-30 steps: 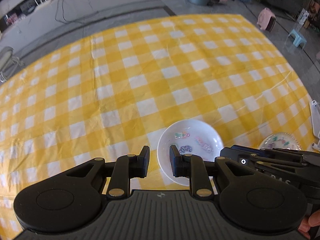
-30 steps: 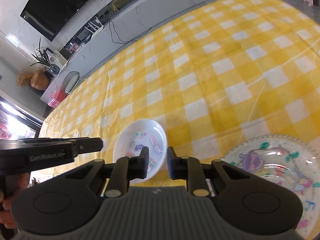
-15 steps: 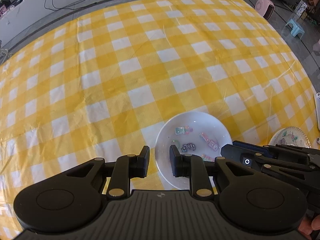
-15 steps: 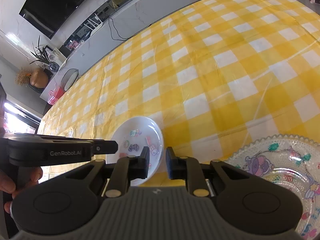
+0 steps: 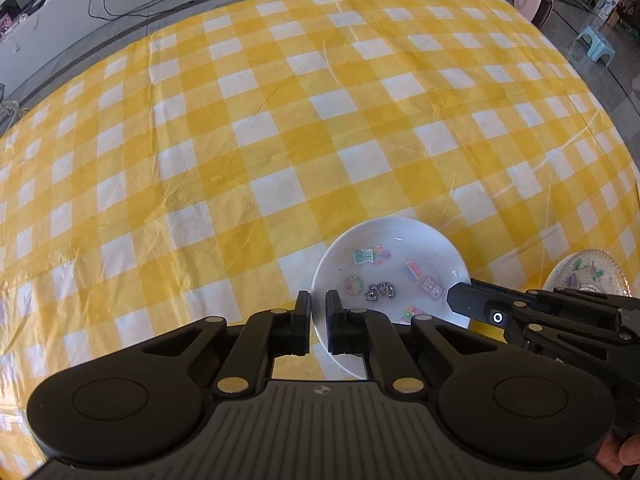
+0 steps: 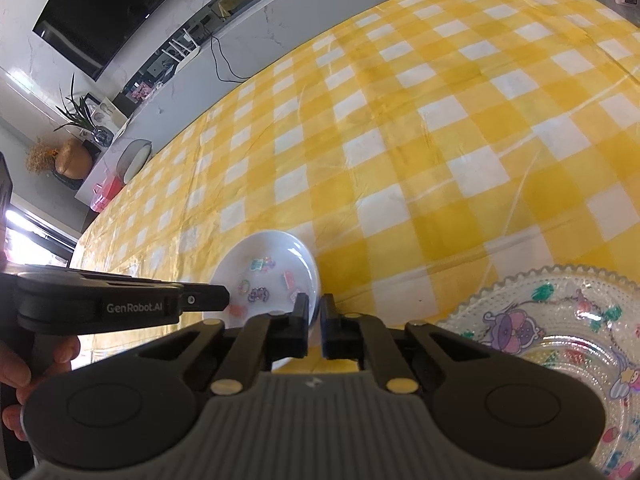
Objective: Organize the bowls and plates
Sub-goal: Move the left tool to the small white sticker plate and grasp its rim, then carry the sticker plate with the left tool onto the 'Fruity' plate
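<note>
A small white bowl (image 5: 394, 264) with cartoon stickers sits on the yellow checked tablecloth (image 5: 256, 152). My left gripper (image 5: 318, 322) has closed on the bowl's left rim. My right gripper (image 6: 315, 322) is closed on the bowl's right rim (image 6: 312, 276); it also shows in the left wrist view (image 5: 464, 300). The bowl shows in the right wrist view (image 6: 266, 276) too, with the left gripper (image 6: 216, 300) at its left side. A clear glass plate (image 6: 556, 340) with cartoon prints lies to the right of the bowl; it also shows in the left wrist view (image 5: 588, 274).
The tablecloth (image 6: 420, 128) stretches far ahead of the bowl. Off the table stand a pink heater (image 5: 534, 2) and a blue stool (image 5: 594, 42). A TV (image 6: 100, 4) and a cabinet with a plant (image 6: 80, 120) lie beyond the table's left edge.
Both grippers have moved in on the bowl and their jaws have narrowed onto its rim, left on the left side, right on the right side.
</note>
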`<state>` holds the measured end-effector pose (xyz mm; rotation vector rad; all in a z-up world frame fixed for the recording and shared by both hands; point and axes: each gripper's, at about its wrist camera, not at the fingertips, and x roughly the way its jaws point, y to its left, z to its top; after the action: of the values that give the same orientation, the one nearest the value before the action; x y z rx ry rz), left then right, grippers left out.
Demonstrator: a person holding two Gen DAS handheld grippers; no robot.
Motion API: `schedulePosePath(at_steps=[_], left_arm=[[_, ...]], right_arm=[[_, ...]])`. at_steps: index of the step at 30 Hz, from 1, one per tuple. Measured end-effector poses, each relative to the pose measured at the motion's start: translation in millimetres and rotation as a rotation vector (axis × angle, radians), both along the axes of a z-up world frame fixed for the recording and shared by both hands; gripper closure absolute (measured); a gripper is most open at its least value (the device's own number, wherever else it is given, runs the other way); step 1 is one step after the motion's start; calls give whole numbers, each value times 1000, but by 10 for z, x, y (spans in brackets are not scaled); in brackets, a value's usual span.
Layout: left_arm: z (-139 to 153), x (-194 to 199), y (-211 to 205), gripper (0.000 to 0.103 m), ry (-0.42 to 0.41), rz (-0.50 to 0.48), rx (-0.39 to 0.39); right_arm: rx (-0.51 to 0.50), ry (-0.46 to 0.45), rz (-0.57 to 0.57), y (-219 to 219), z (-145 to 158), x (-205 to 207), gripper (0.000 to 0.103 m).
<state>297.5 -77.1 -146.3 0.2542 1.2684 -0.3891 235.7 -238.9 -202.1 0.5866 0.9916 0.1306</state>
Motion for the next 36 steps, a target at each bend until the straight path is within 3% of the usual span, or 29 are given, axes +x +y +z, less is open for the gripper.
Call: schedulePosePath(at_steps=[12, 24, 32, 36], left_arm=[[461, -268, 72, 101, -59, 67, -84], [893, -874, -172, 101, -77, 159, -294], [684, -1261, -471, 101, -14, 222, -428], [466, -1345, -597, 101, 15, 248, -437]], right_arm=[[69, -51, -59, -148, 211, -157, 103], [162, -119, -171, -687, 596, -837, 102], [161, -75, -291, -1158, 626, -1352, 100], [121, -39, -322, -1282, 573, -1465, 99]])
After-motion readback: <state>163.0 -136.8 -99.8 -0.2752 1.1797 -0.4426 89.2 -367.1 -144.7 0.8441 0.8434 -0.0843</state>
